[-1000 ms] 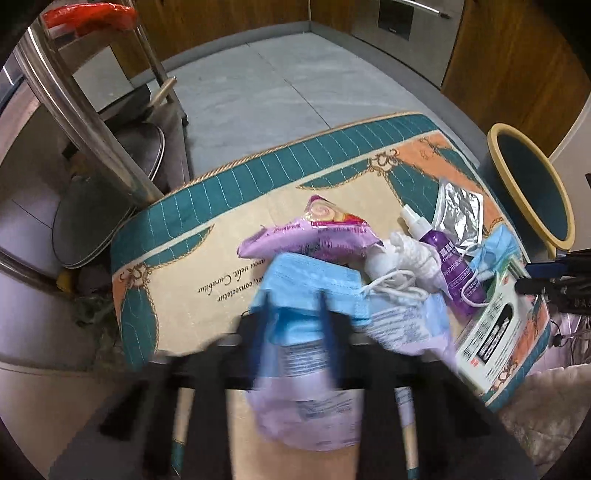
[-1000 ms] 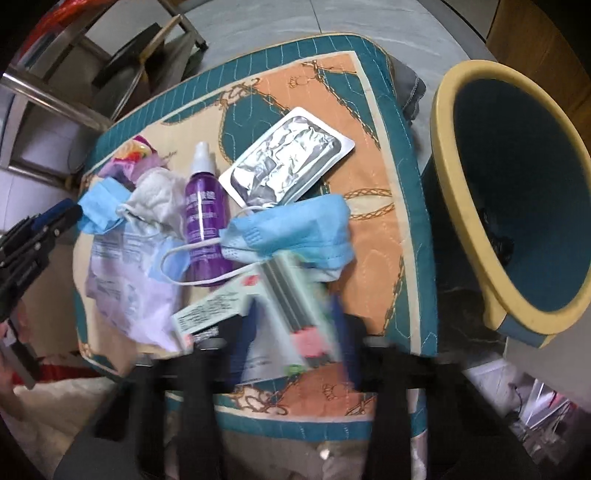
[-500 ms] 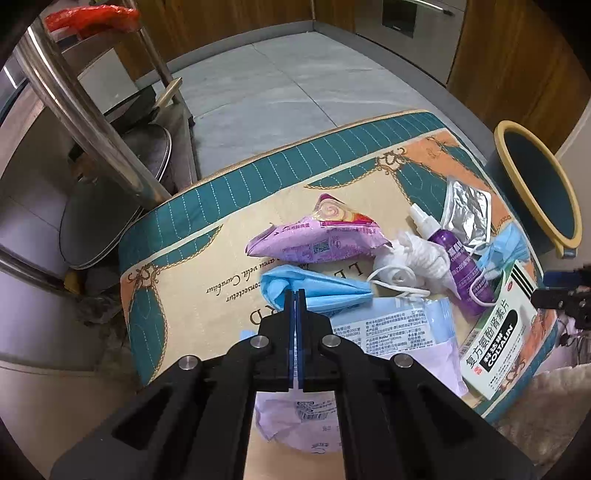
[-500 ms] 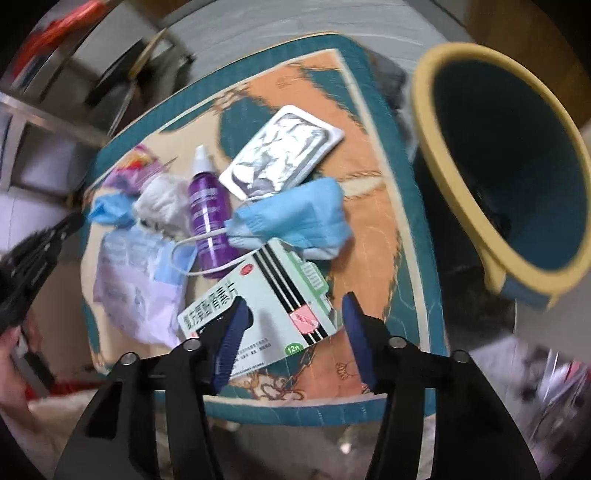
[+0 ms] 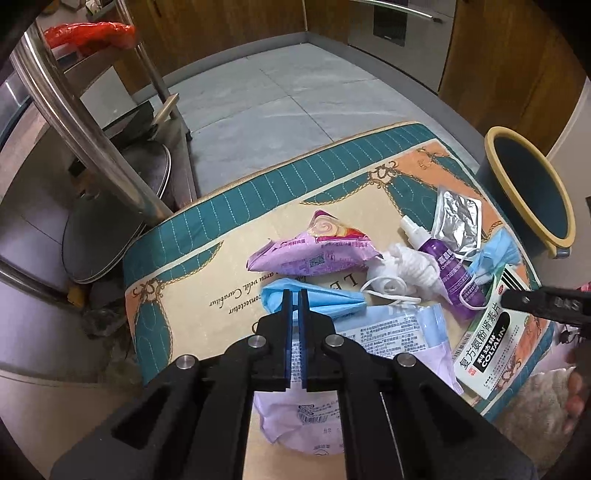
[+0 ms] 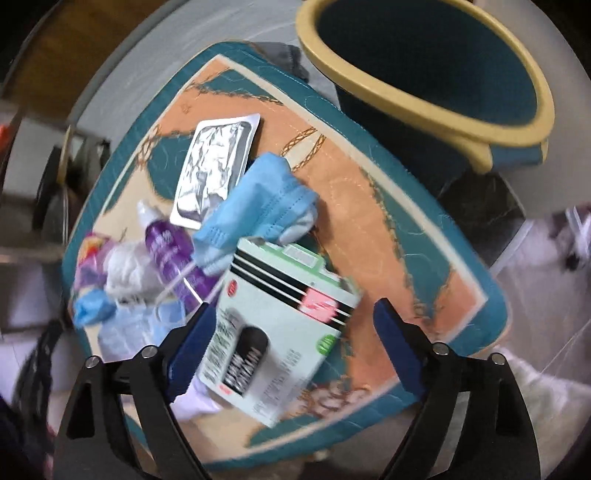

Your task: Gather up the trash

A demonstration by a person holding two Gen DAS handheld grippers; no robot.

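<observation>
Medicine box [image 6: 280, 332] blurred (lettering unreadable) between opening right gripper [image 6: 291, 343]

Grey tiled floor [image 5: 258, 92], wooden cabinets [image 5: 498, 48], steel rack [image 5: 85, 122]

A quilted mat [image 5: 221, 206] with a teal border, cream middle and orange corners is seen spread directly beneath and ahead of the left jaws, and the same mat [image 6: 480, 291] is seen under the right jaws. Beyond the mat's far edge, ahead of the left jaws, a grey tiled floor [image 5: 277, 92] is laid. To the left of those jaws a slanted polished steel post [image 5: 85, 122] is set, with round grey metal lids [image 5: 99, 236] leaned behind it and a crumpled red plastic bag [image 5: 88, 33] laid on top. Brown wooden cabinet fronts [image 5: 498, 55] and a stainless steel appliance door [image 5: 399, 33] are seen far ahead. A white fluffy textile [image 5: 532, 402] is seen low to the right.
</observation>
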